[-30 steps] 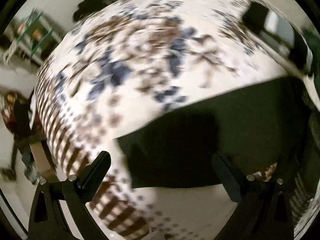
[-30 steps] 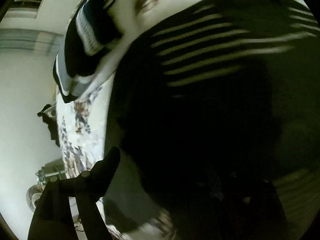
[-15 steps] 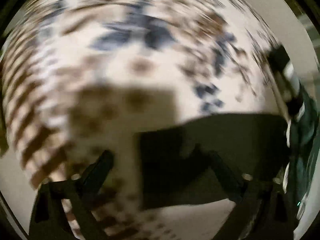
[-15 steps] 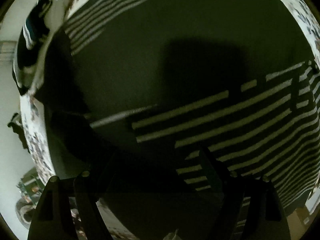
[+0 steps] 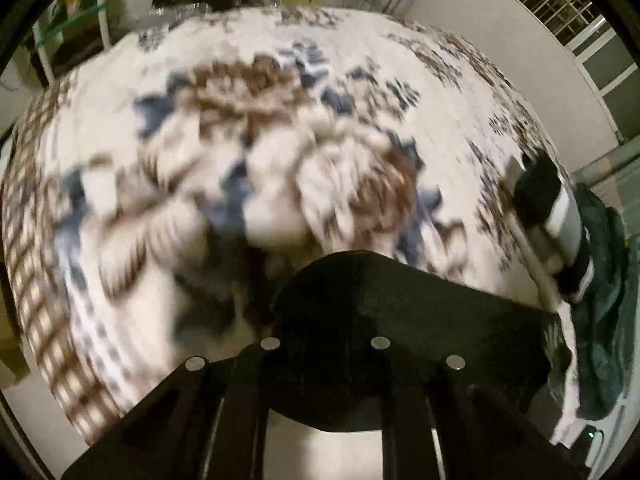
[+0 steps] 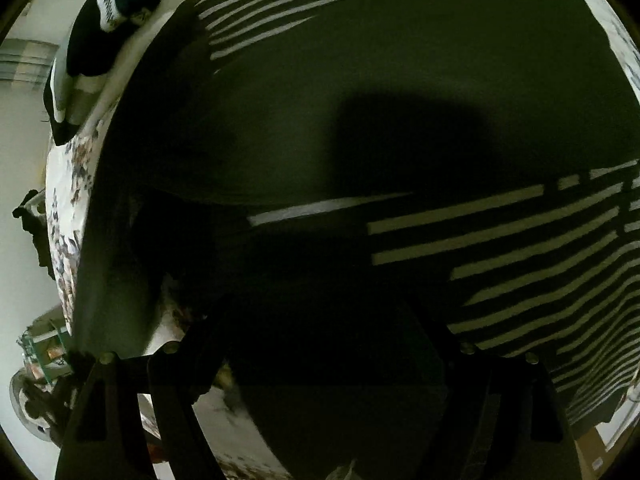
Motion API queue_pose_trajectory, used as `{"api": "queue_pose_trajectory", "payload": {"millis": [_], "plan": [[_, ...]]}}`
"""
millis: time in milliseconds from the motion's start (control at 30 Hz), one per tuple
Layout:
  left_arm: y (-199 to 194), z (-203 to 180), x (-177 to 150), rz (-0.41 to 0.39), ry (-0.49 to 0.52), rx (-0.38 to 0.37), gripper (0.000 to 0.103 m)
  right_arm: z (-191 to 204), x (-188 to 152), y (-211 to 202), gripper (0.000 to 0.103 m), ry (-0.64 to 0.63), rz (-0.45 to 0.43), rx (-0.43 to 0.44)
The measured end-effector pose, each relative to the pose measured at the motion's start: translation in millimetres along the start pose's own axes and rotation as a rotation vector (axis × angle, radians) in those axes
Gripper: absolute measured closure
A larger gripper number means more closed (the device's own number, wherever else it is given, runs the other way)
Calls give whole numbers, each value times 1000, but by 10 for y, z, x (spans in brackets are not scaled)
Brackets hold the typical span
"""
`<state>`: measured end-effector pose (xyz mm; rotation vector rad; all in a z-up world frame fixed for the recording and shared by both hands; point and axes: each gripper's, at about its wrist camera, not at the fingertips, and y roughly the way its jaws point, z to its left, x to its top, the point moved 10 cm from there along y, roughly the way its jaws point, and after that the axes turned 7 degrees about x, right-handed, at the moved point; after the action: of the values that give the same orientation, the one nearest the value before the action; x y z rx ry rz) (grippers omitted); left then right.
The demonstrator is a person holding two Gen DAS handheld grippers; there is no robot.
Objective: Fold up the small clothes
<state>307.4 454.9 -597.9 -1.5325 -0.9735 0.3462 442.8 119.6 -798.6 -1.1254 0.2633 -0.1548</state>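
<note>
Left gripper (image 5: 326, 344) pinches a fold of the dark striped garment (image 6: 360, 100) spread across the floral bedsheet (image 5: 240, 140), right gripper (image 6: 324, 344) stands spread over it, folded clothes (image 5: 560, 220) at three o'clock.

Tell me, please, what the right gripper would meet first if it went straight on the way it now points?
Most likely the dark striped garment: it fills the view just ahead of the right gripper, spread over the floral bedspread. Depth is hard to judge, but nothing else lies between.
</note>
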Motion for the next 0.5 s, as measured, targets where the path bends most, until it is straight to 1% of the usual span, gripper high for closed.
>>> {"api": "queue_pose_trajectory", "payload": {"millis": [67, 133, 167, 200, 233, 267, 300, 333, 367, 400, 433, 500], "plan": [[104, 70, 108, 7, 5, -7, 92, 8, -9, 40, 20, 0, -2, -23], [251, 99, 143, 43, -27, -31, 89, -44, 30, 26, 20, -11, -32, -103], [273, 107, 112, 61, -54, -55, 86, -83, 64, 0, 12, -24, -55, -168], [283, 118, 52, 84, -79, -71, 83, -144, 113, -48, 2, -37, -85, -244], [272, 139, -6, 94, -102, -65, 69, -177, 156, -91, 1, -43, -111, -280], [216, 175, -64, 95, -126, -64, 63, -198, 210, -143, 1, -55, -142, -307], [145, 222, -117, 90, -163, -78, 62, -210, 261, -196, 0, -75, -169, -340], [67, 284, -173, 84, -203, -87, 55, -209, 305, -240, 1, -98, -190, -360], [10, 334, -225, 77, -237, -87, 42, -199, 328, -261, 1, -113, -198, -358], [-53, 388, -295, 69, -280, -91, 39, -193, 345, -285, 0, -124, -205, -351], [-91, 413, -373, 66, -319, -107, 39, -188, 349, -297, 1, -130, -205, -337], [-35, 402, -545, 97, -382, -152, 39, -88, 346, -230, 0, -122, -197, -301]]}}
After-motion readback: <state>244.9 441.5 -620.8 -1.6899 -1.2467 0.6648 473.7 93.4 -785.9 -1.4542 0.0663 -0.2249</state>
